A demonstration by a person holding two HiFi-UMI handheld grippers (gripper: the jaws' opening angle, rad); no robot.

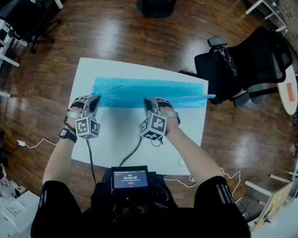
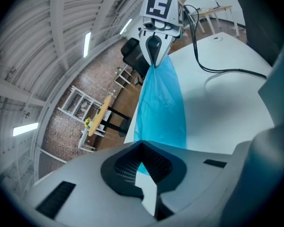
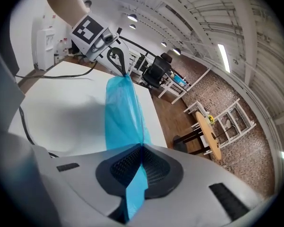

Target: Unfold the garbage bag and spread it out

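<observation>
The blue garbage bag point(image 1: 154, 89) lies long and flat across the white table point(image 1: 109, 133). The left gripper point(image 1: 94, 100) and the right gripper point(image 1: 149, 103) each pinch its near edge, with their jaws squeezed tight on the plastic.

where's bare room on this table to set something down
The table's near half, this side of the bag: bare but for cables. Thin strip beyond the bag. Crowded along the bag's near edge, where left gripper and right gripper pinch it.
</observation>
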